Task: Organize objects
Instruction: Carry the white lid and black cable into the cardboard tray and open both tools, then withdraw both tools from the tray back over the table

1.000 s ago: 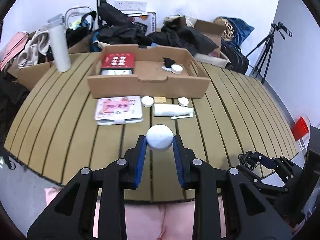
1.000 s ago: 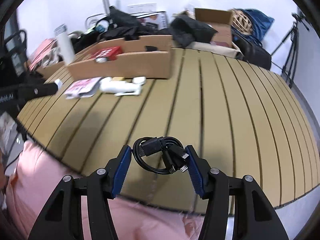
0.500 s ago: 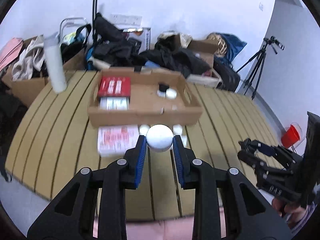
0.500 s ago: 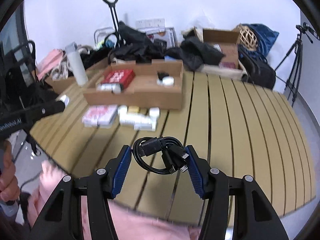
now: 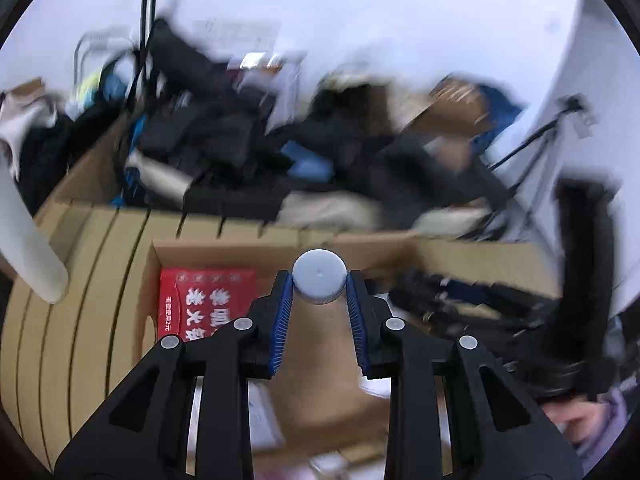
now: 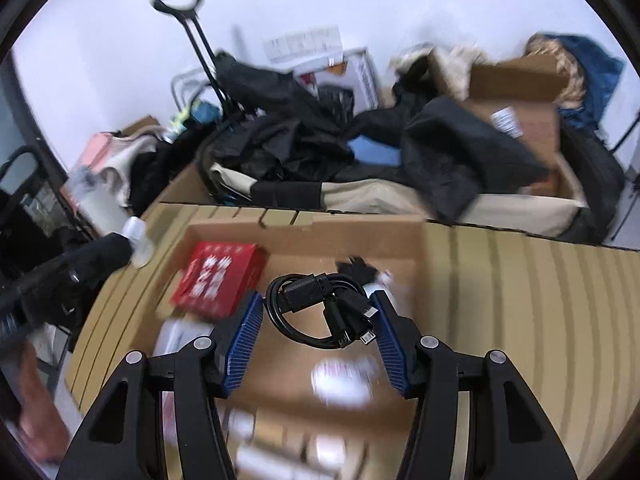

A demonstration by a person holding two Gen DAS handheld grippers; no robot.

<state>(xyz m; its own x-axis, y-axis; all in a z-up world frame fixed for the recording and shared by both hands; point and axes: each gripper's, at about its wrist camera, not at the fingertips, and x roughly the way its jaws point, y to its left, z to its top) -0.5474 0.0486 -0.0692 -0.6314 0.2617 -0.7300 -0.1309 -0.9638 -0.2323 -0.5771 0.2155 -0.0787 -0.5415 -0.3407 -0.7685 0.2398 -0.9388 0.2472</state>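
The left gripper (image 5: 319, 294) has its jaws closed on a small round white jar (image 5: 319, 282), held by its 2 opposite sides at the very tips, above the open cardboard box (image 5: 224, 249) that stands on the slatted worktop (image 5: 80, 280). The jar looks light and hard, with a smooth curved wall, so I think it can slip or turn if the grip gets weak; the sides below the lid are the good place to hold it. The right gripper (image 6: 318, 314) has its jaws closed on a coiled black cable (image 6: 320, 308), also over the box, near a red packet (image 6: 218, 276) which lies inside. The cable is soft and springy, and its loose plugs (image 6: 362, 330) hang out, so holding across the whole bundle seems safer than holding 1 loop.
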